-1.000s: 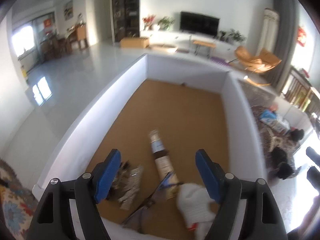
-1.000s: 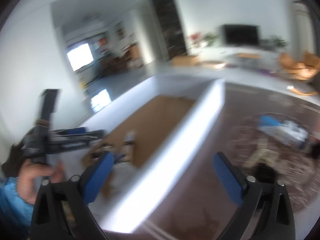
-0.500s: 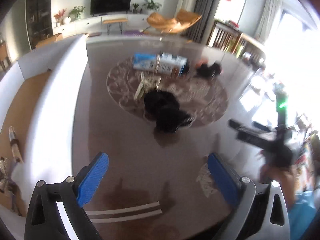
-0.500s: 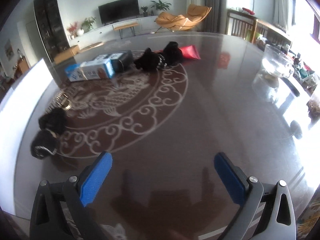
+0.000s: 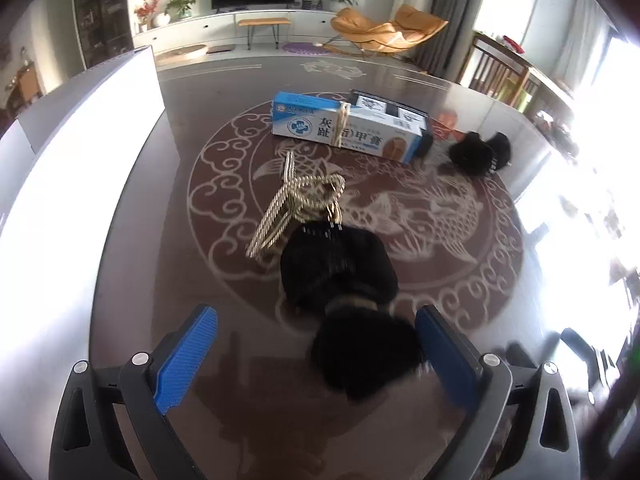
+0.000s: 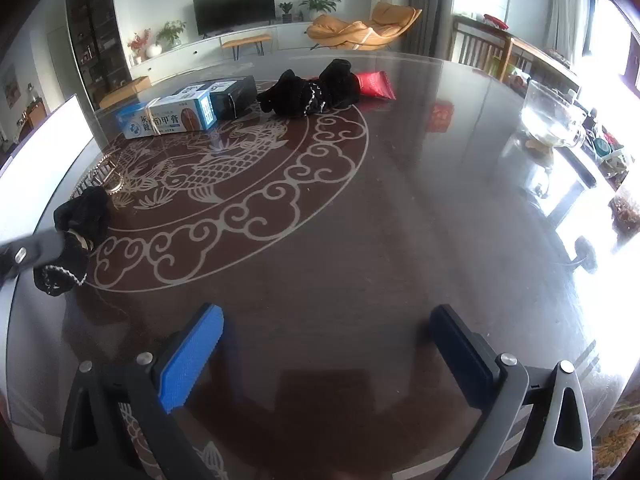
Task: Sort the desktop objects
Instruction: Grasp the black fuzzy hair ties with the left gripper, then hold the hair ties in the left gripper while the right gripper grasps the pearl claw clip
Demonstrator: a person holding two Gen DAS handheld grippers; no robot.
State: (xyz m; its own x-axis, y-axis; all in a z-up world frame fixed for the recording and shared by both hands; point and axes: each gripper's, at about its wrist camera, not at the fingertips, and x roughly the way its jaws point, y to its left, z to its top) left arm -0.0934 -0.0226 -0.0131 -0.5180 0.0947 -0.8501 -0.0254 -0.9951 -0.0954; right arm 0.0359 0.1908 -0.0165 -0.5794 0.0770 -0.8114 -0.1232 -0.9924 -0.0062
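Over the black glove [image 5: 352, 300] | left gripper [image 5: 316, 354] stood spread wide (apparently for straddling it) | right gripper [image 6: 326, 346] apart, empty

A round, dark brown glossy table [image 6: 400, 208] with a pale inlaid ring of cloud scrolls and a fish motif carries everything. Near its left edge lie a bundled black fabric item with a light trim [image 5: 340, 268] and, touching it on the far side, a coil of gold braided cord [image 5: 296, 200]. Farther back rests a blue-and-white cardboard box tied with string [image 5: 348, 130], with a dark box [image 6: 234, 96] just beside it. Beyond these lie a second heap of black fabric [image 6: 312, 90] and a red foil packet [image 6: 374, 84] touching it. A clear glass bowl [image 6: 552, 116] stands near the right edge.
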